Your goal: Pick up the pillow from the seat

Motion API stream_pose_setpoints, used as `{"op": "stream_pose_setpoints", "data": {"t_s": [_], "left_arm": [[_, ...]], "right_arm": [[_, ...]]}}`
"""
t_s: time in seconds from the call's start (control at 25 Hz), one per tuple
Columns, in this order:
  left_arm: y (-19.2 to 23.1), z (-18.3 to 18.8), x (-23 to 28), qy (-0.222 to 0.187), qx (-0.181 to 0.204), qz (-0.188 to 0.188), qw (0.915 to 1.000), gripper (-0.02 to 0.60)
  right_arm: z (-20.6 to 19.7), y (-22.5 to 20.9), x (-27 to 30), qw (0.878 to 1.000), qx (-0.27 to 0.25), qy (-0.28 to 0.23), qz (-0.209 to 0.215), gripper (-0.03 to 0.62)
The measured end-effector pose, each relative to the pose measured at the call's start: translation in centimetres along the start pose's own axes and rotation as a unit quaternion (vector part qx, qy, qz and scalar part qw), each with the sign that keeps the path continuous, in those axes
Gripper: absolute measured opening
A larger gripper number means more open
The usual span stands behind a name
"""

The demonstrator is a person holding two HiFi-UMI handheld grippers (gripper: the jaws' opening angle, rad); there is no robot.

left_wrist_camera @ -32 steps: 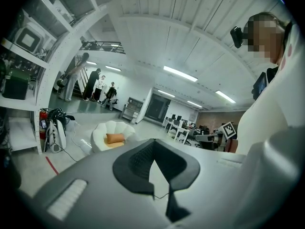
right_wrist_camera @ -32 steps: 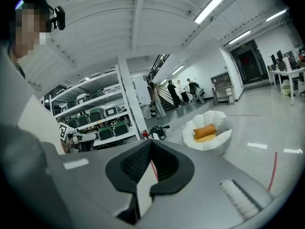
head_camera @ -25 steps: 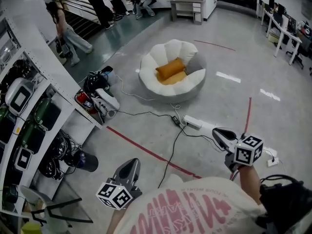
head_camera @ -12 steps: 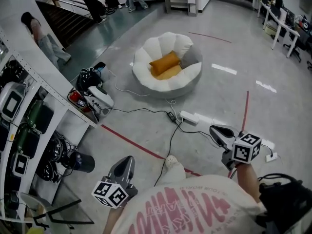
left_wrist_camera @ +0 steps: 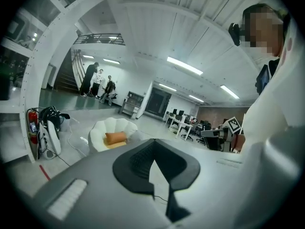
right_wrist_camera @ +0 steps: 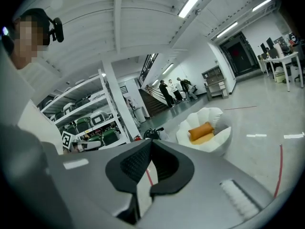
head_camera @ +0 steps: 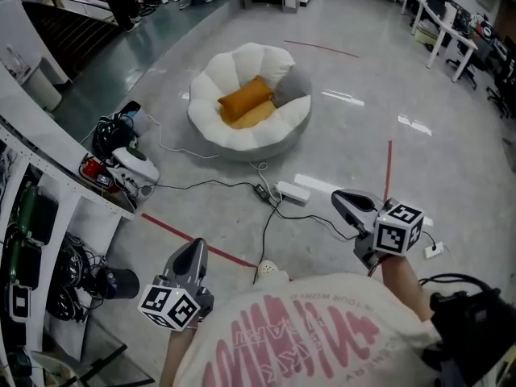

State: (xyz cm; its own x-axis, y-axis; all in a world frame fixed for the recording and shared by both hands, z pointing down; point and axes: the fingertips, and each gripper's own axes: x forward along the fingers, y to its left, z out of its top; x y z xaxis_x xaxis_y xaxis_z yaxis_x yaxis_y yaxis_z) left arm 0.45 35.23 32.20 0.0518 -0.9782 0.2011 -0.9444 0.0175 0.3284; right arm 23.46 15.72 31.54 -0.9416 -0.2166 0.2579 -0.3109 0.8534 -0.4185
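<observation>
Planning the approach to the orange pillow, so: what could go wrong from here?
Tripping: a black cable and white power strip lie on the floor between the person's shoe and the seat. The left claw and right claw are both shut; unless opened first, they would likely just shove the pillow aside.

A large office-lab hall, shown by equipment shelves (head_camera: pixel 56 170), rows of desks (head_camera: pixel 442 24) and a staircase (head_camera: pixel 68 14).
</observation>
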Motion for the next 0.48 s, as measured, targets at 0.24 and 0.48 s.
{"op": "stream_pose_setpoints", "data": {"t_s": [0.24,0.48], "left_arm": [[3.4,3.6,4.1,-0.006,0.000,-0.012,0.9999,0.018],[7.8,7.1,6.3,-0.002,0.039,0.003,0.9992,0.018]], "right_arm": [[3.9,-1.8,4.5,1.000,-0.016,0.010,-0.009,0.006],[4.8,-3.6,8.3,1.000,-0.018,0.014,-0.014,0.006]]}}
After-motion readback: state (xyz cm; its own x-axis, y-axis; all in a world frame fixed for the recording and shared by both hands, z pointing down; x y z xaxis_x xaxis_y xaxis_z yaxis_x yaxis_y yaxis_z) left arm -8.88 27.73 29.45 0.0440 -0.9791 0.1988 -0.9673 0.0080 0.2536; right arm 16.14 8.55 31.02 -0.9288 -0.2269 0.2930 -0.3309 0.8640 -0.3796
